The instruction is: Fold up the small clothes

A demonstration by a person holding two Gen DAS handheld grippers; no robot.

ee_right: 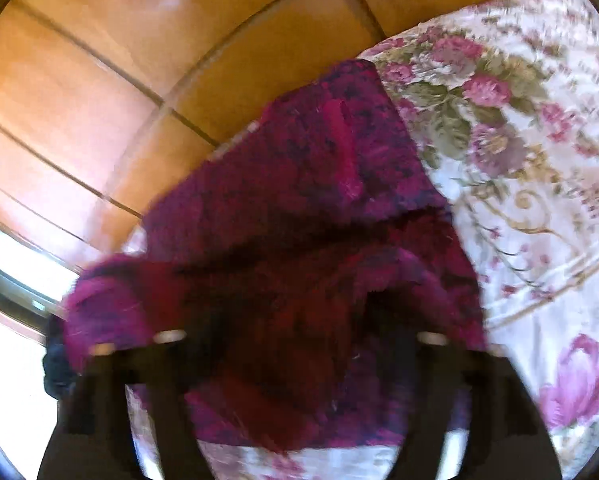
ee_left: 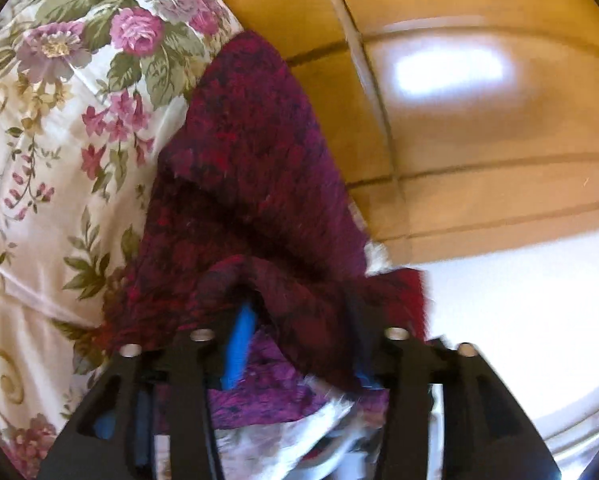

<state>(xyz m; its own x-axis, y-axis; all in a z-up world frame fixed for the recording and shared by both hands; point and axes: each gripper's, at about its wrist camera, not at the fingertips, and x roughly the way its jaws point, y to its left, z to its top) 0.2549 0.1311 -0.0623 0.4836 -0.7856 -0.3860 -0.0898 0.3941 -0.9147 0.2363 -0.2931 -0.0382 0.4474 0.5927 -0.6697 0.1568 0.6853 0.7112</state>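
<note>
Both spread tongs, left and right, under rumpled maroon cloth on floral bedspread, wooden panelling beyond.

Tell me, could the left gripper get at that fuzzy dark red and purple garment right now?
Probably yes. The fuzzy dark red and purple garment lies on the floral bedspread, draped right over the left gripper's black fingers, with nothing between.

A home bedroom: floral bedsheet beside an orange tiled floor.
</note>
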